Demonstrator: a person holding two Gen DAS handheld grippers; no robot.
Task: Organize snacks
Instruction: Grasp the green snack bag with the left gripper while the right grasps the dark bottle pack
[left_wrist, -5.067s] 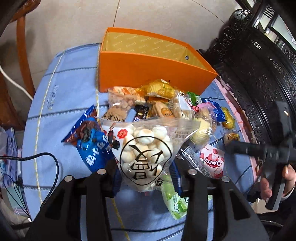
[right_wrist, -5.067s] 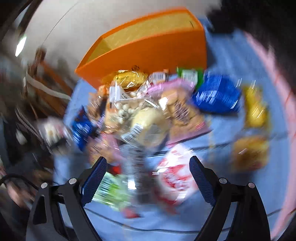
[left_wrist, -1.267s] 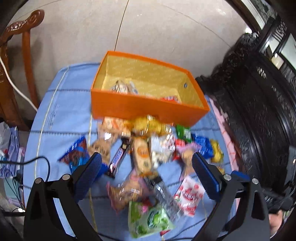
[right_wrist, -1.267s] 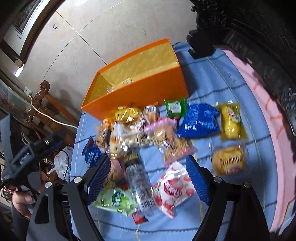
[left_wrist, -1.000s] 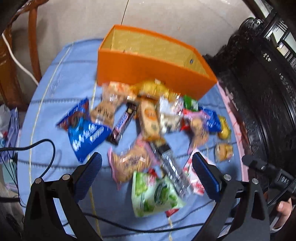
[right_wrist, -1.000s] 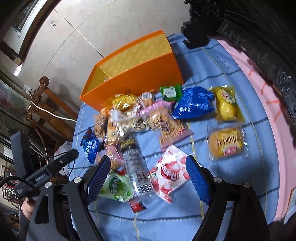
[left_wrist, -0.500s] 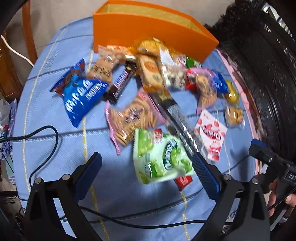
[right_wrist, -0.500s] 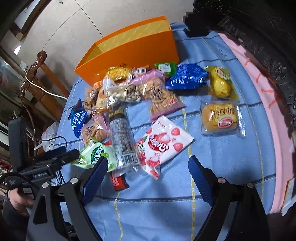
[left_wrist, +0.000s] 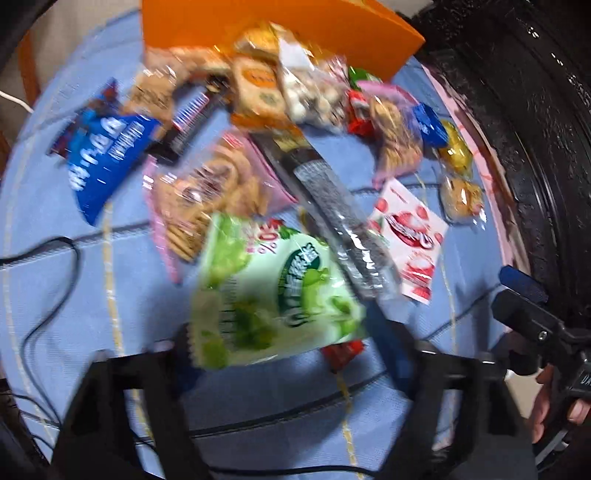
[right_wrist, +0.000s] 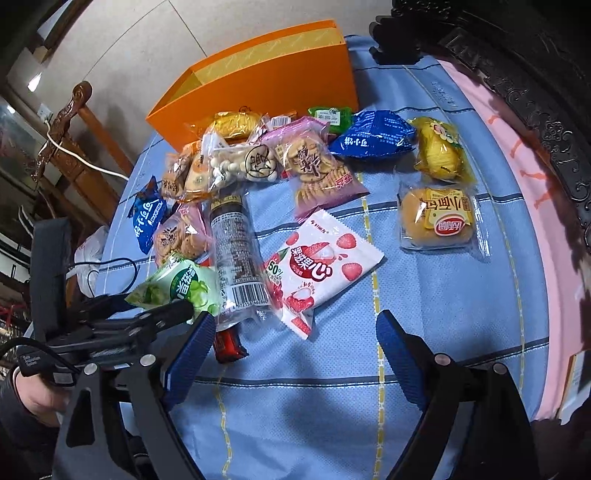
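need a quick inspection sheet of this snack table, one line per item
surface: blue checked cloth over a pink cover, snacks spread on it
job's things: orange box at the far side; green pouch, long dark pack and strawberry pouch nearest; blue bag and bread roll pack further out
clutter: small red wrapper near the pouches
grippers: left gripper closing around the green pouch, blurred, contact unclear; right gripper open over bare cloth
cables: black cable on the cloth; white cord by the chair
surroundings: carved wooden chair, dark carved furniture, tiled floor
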